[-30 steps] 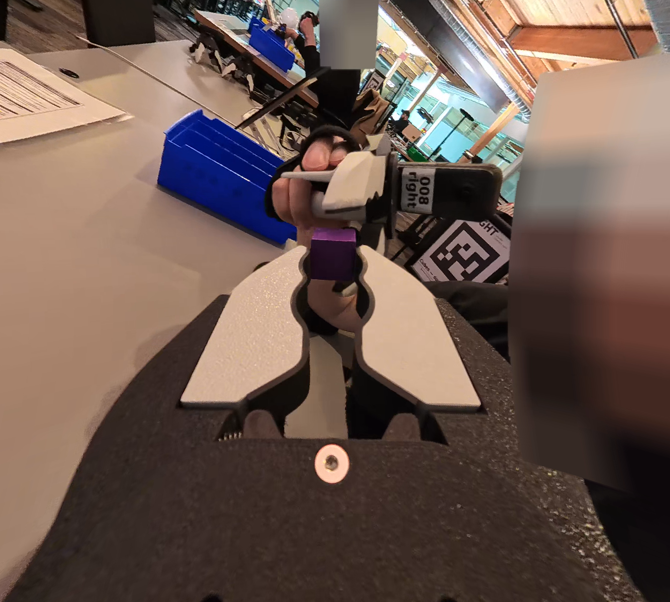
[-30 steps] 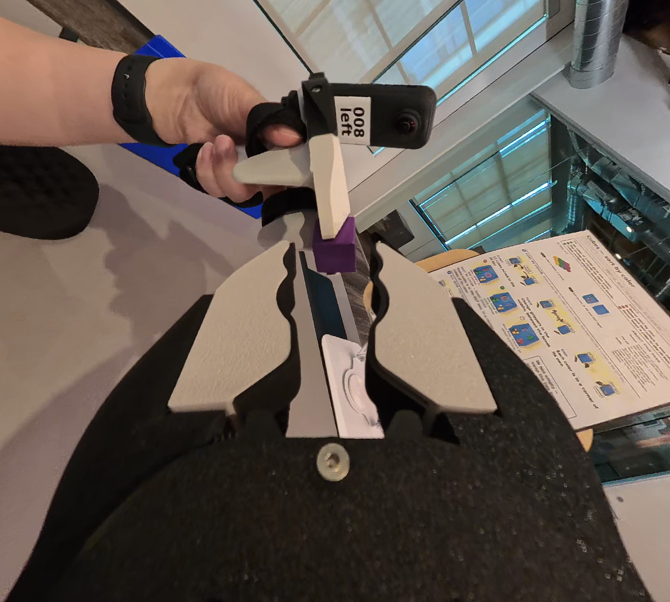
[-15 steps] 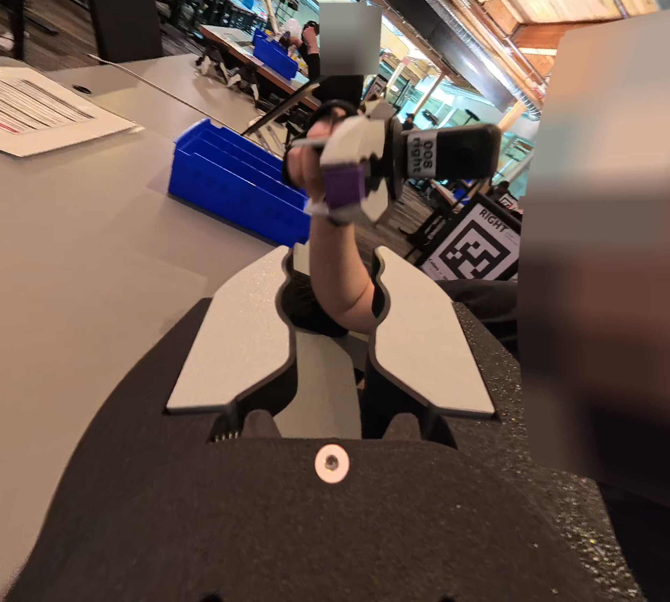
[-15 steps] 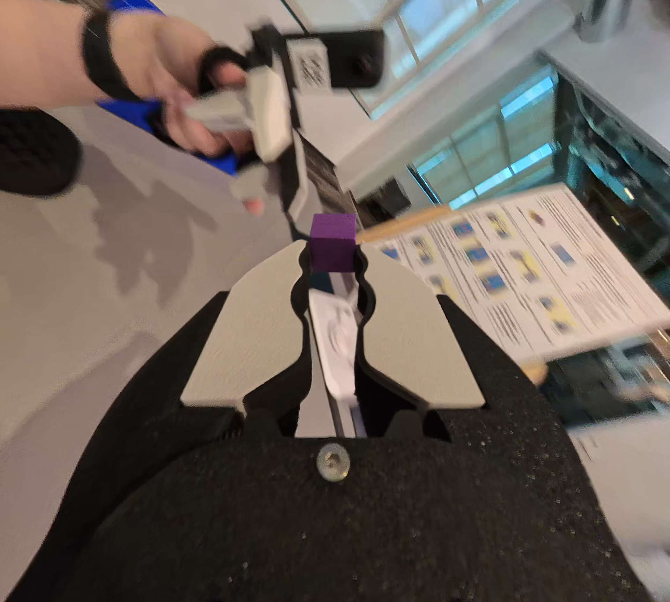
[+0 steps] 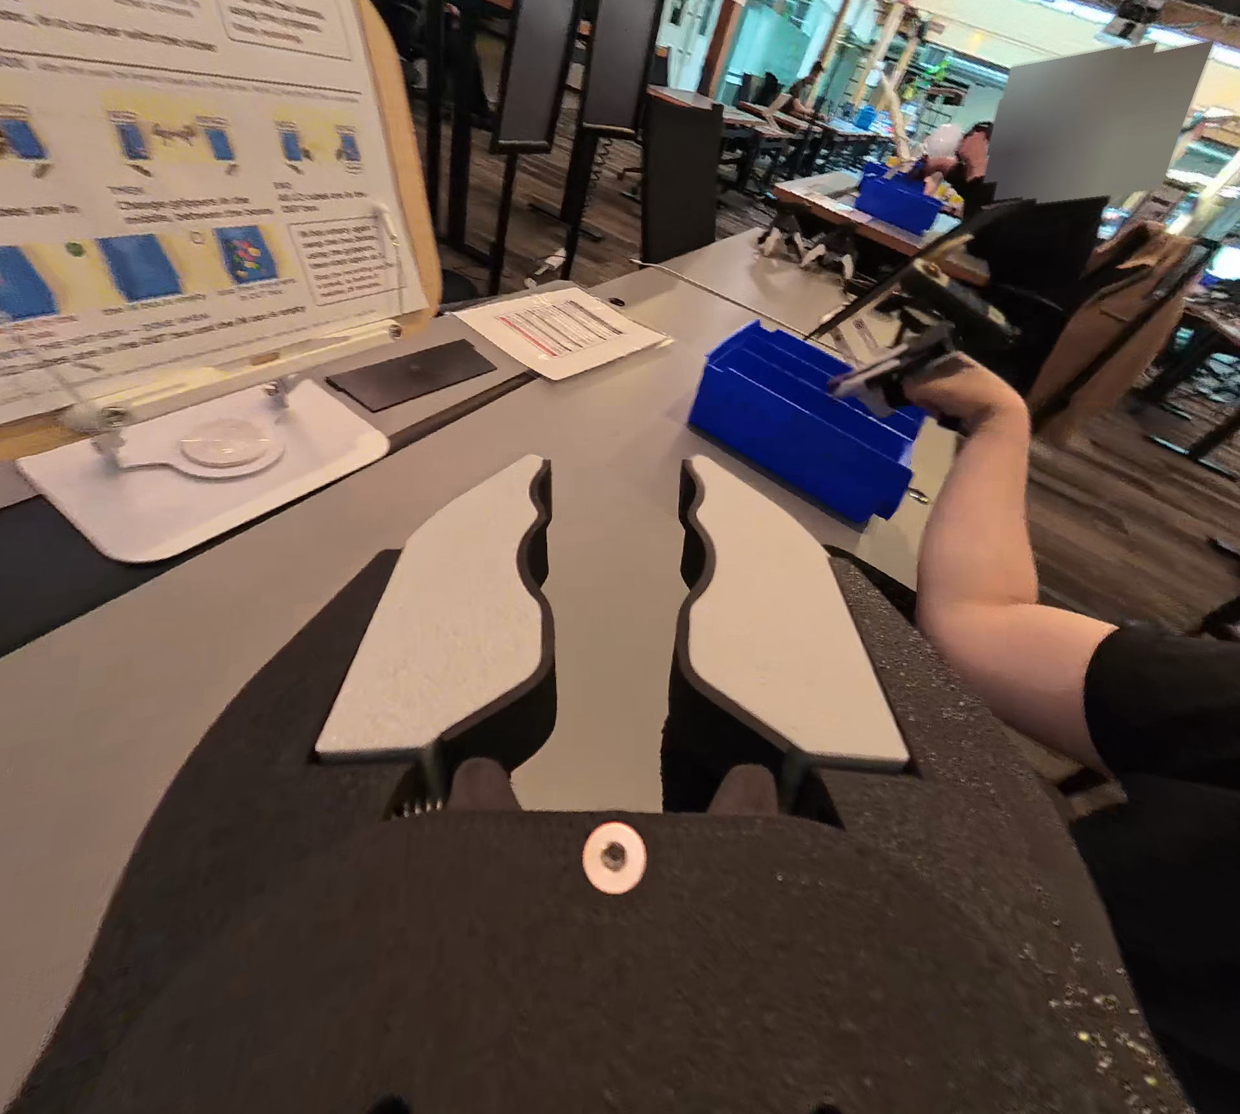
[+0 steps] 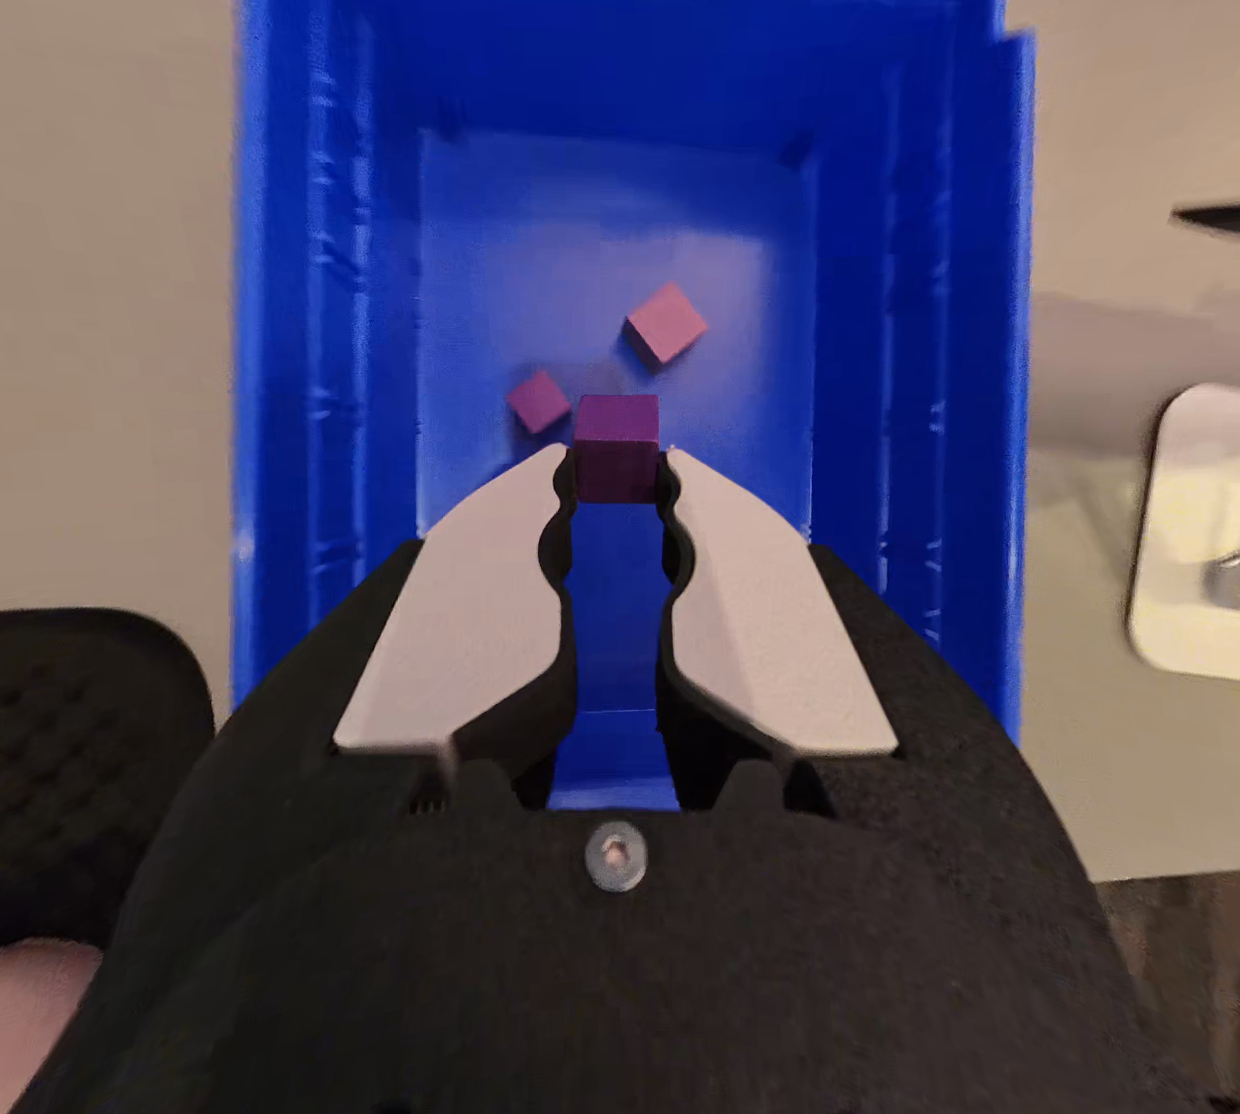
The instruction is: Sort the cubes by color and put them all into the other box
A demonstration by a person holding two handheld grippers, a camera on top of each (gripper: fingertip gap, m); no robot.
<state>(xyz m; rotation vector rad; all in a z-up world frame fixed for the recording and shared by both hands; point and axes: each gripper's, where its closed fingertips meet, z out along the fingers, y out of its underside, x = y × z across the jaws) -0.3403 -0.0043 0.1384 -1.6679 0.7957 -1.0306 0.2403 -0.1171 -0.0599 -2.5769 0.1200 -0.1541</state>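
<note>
Right tongs [image 6: 616, 458]: clamped on a purple cube [image 6: 616, 444] at the very tips, pointing down into the blue box [image 6: 302, 276].
Held cube: sits above the box floor, over the near-middle of the bin; looks not yet released.
Cubes in box: two more purple cubes on the floor, a small one [image 6: 539, 399] just left of the held cube, a bigger-looking one [image 6: 665, 322] farther and to the right; both turned at an angle, apart from each other.
Key relation: drop point is straight below the tongs; the small cube lies just beside that line on the left, so the held cube may land on or against it. Judged low risk, same colour group.
Room: open floor to the right and far end of the box; walls well clear of the tongs on both sides.
Left tongs [image 5: 614, 481]: apart, nothing between them, held over the grey worktop [image 5: 201, 646], well away from the box [image 5: 792, 438].
Nearer hand: the right one, seen from the left wrist view at [image 5: 953, 384], is over the box; left is idle.
Beyond left tongs: white stand base [image 5: 201, 478] with instruction board [image 5: 188, 109], a paper sheet [image 5: 563, 337], then the box at the far right worktop edge.
Next step (judgement): open the right tongs to drop the cube with the purples.
</note>
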